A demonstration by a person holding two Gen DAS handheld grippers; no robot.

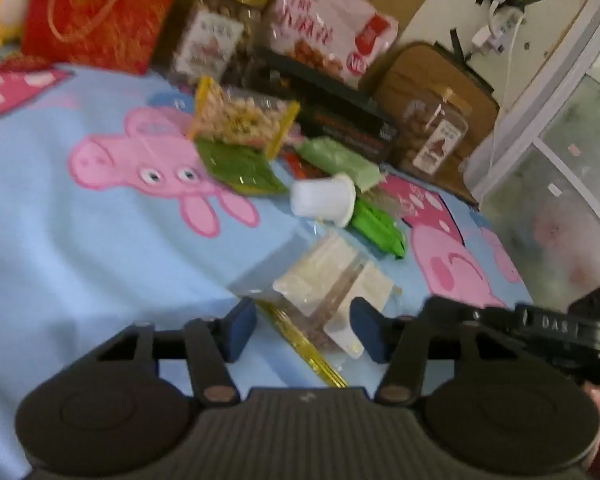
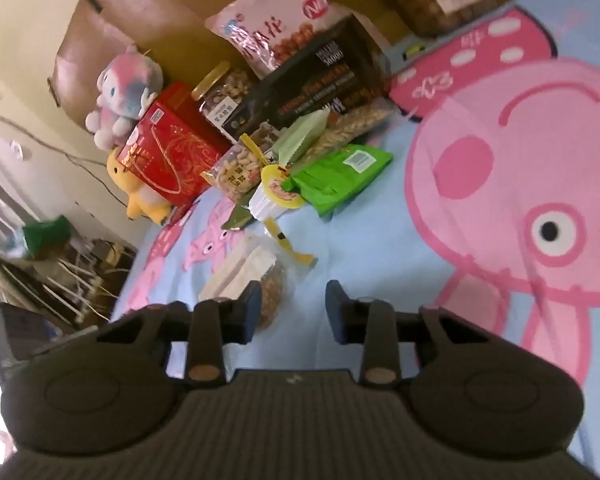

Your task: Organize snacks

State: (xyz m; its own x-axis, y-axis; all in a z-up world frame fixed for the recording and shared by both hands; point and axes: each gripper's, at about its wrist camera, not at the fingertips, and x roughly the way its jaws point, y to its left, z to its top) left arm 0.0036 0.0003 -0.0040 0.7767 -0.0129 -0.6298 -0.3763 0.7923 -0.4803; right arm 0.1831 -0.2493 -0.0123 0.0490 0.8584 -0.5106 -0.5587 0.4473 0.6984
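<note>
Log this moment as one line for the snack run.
left gripper: open, straddling clear snack packet | right gripper: open, empty, beside packet | bedsheet

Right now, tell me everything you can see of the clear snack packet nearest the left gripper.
The clear snack packet is a transparent plastic bag with a gold sealed edge, holding pale, flat white blocks and something brownish and grainy. It lies flat on the blue cartoon-pig sheet, apart from the snack pile behind it. The left gripper is open, its fingers either side of the packet's near end; whether they touch is unclear. In the right wrist view it lies just ahead of the open right gripper.
</note>
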